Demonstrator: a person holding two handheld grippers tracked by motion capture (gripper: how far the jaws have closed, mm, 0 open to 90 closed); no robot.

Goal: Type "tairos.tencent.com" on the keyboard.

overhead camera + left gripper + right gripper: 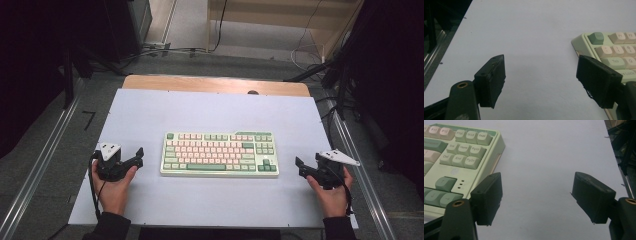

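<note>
On the white mat (210, 200), seen from above, a keyboard (220, 154) lies square in the middle — a left gripper (131, 161) and right gripper (306, 167) flank its short ends, likely to lift it evenly. In the left gripper view, blocky matte-black jaws stand wide apart, empty, beside the glossy mint-green case (584, 41). In the right gripper view, jaws gape likewise — rounded pink and green keys (461, 151) sit just beside.

The keyboard (219, 154) lies at the middle of the table (210, 112). The left hand-held gripper (134, 158) sits just beside its left end, the right hand-held gripper (301, 167) near its right end, both apart from it.
</note>
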